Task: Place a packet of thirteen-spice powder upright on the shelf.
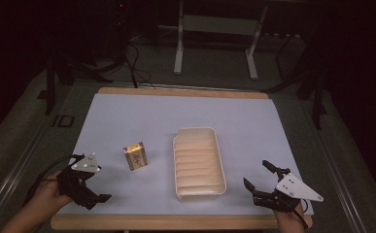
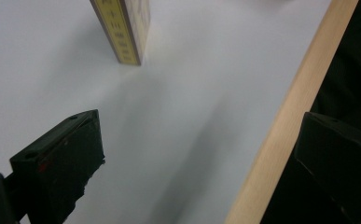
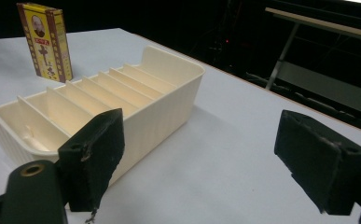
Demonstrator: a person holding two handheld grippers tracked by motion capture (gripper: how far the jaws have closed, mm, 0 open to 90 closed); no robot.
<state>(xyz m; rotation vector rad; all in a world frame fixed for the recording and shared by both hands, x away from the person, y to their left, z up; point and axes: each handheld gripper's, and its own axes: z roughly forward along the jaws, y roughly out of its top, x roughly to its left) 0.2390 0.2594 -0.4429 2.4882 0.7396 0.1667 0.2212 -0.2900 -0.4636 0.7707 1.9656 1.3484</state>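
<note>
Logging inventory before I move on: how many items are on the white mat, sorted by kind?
Yellow box: 1, standing upright
Cream divided tray: 1, compartments look empty
Total: 2

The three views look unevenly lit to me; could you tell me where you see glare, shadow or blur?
High view: dark surroundings, the white table top lit, glare washing out the yellow box front. Left gripper view: soft shadows on the table, near jaws blurred. Right gripper view: the cream tray sharp and evenly lit, background nearly black.
</note>
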